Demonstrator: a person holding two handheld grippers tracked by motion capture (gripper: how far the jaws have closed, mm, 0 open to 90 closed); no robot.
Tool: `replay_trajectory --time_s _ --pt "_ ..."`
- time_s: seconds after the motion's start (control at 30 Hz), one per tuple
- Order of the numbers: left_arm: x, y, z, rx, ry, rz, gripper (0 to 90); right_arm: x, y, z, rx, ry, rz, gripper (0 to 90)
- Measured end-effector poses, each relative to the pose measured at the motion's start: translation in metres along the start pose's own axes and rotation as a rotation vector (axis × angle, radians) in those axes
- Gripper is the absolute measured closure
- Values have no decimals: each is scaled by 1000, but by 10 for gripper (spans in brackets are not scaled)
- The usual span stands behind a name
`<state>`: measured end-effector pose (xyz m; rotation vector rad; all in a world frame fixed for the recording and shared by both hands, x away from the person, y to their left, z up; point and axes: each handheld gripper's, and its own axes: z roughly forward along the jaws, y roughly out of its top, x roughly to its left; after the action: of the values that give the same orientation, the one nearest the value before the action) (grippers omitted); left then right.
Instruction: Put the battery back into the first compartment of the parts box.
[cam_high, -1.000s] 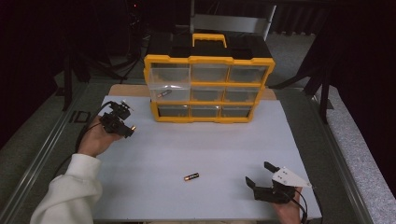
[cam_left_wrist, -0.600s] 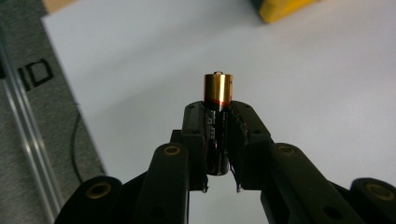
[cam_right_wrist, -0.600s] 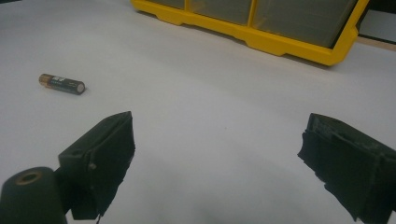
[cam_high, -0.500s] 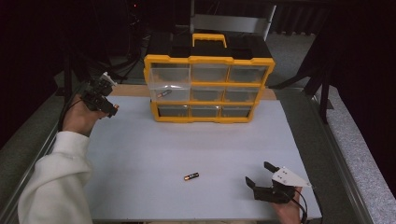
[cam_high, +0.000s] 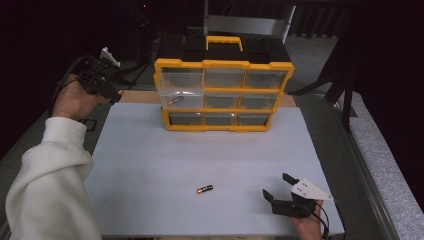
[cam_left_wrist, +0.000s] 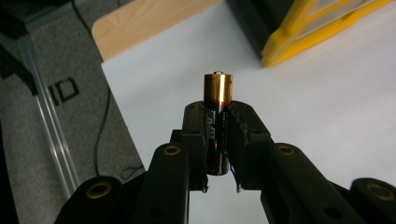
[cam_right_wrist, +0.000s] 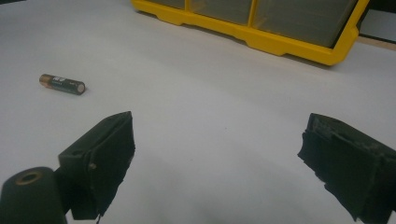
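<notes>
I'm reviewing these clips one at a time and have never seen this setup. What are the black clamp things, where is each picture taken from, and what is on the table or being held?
A person holds a hand-operated two-jaw gripper in each hand. The high view looks down from above the person's side; the other two pictures come from cameras riding on the grippers, looking along their black jaws. The left gripper, raised at the table's left edge, is shut on a battery, its gold end sticking out. The right gripper rests open on the white table, holding nothing. A second battery lies loose on the table. At the back stands a yellow drawer organizer with clear drawers.
</notes>
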<state>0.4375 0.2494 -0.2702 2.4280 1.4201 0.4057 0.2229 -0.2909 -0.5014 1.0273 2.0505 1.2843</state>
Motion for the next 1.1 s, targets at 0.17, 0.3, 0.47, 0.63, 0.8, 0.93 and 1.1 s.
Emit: replay_trajectory --time_s 0.17,0.3,0.47,0.63,0.8,0.93,1.1 --pt "-5 11 -14 -12 -41 35 777 0 0 0 1 2 0 93" --pt "-12 24 -30 -32 -72 63 777 1 0 0 5 6 -3 93" --pt "-34 44 -47 -64 -101 122 777 0 0 0 4 3 -3 93" --pt "-58 60 -53 -83 -144 203 777 1 0 1 6 6 -4 93" --pt "-77 73 -56 -91 -169 256 777 1 0 0 5 7 -5 93" --pt "-87 80 -51 -81 -177 272 776 1 0 1 6 6 -11 93" --pt "-92 87 -45 -102 -182 238 744 1 0 1 6 7 -11 93"
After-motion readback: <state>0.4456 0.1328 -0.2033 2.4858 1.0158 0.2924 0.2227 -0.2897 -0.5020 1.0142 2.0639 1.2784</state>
